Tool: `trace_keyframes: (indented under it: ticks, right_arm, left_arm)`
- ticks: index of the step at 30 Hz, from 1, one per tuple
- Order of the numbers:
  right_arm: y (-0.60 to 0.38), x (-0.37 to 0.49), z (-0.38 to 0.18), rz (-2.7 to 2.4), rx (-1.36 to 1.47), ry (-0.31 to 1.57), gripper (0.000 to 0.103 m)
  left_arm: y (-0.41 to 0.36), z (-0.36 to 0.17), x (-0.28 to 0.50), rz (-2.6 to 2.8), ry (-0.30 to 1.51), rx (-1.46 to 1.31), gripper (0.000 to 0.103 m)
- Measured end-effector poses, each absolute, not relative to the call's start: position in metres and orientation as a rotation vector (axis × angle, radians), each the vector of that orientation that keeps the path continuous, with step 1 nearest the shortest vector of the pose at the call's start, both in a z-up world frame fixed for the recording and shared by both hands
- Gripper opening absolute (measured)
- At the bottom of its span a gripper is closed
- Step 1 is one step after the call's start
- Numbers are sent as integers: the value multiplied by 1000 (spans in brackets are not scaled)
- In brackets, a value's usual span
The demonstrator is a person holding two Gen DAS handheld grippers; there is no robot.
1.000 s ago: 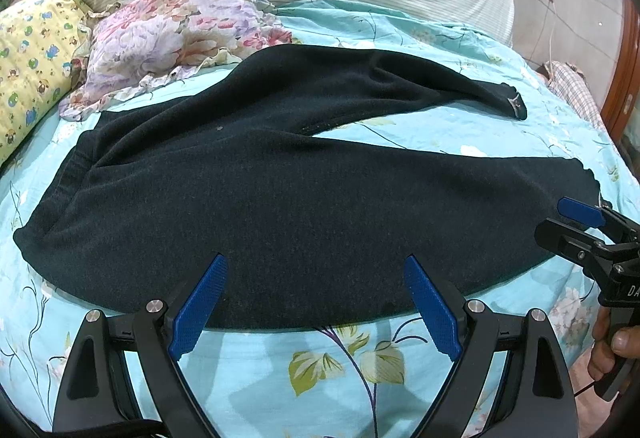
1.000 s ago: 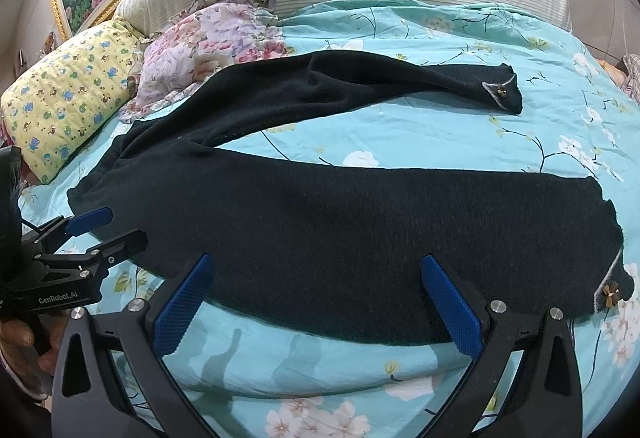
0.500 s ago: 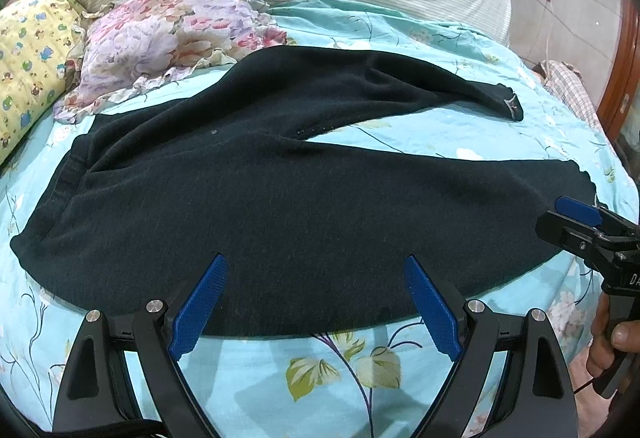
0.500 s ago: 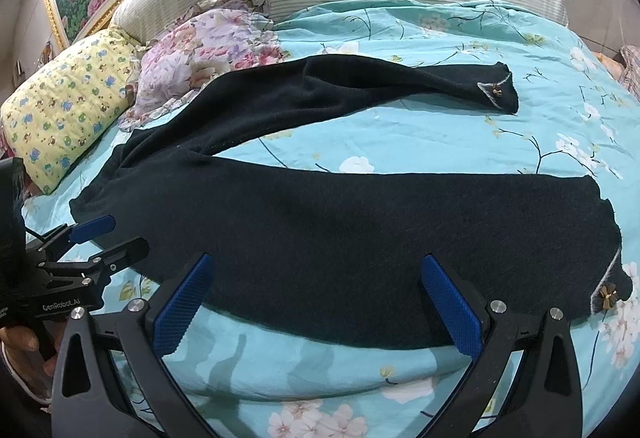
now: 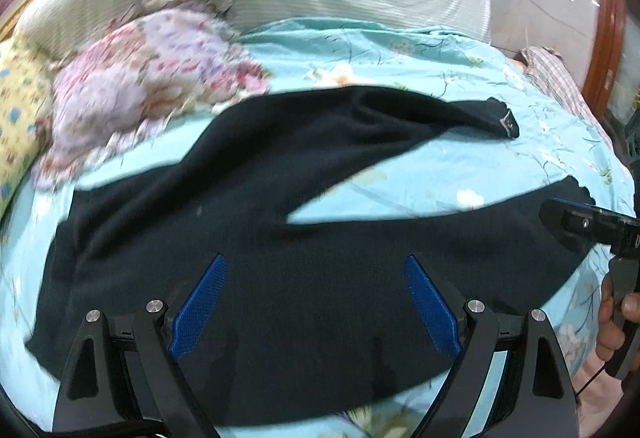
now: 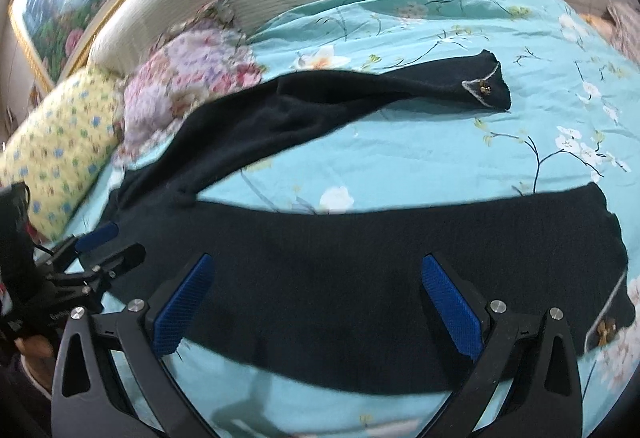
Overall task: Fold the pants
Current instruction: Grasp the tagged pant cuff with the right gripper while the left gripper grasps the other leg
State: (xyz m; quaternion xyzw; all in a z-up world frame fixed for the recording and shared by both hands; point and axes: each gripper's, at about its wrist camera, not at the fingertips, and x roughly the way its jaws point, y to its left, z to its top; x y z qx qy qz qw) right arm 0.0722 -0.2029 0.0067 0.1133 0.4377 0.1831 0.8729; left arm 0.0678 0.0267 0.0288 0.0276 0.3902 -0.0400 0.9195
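Left wrist view: we see the pants (image 5: 280, 238) lying unfolded, legs splayed; left gripper (image 5: 316, 302) and right gripper (image 6: 316, 302) both spread, folding not yet begun

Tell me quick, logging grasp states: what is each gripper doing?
Left gripper: open, holding nothing, over the pants.
Right gripper: open, holding nothing.
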Motion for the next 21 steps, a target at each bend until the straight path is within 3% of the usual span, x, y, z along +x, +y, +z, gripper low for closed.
trace_keyframes:
  ticks: [8, 21]
  right_arm:
    - [-232, 126, 11, 289, 453, 920, 103]
    - [-275, 209, -11, 183, 786, 977, 94]
  left_arm:
    - [26, 50, 133, -160, 794, 122, 91]
    - [14, 50, 248, -282, 844, 291, 91]
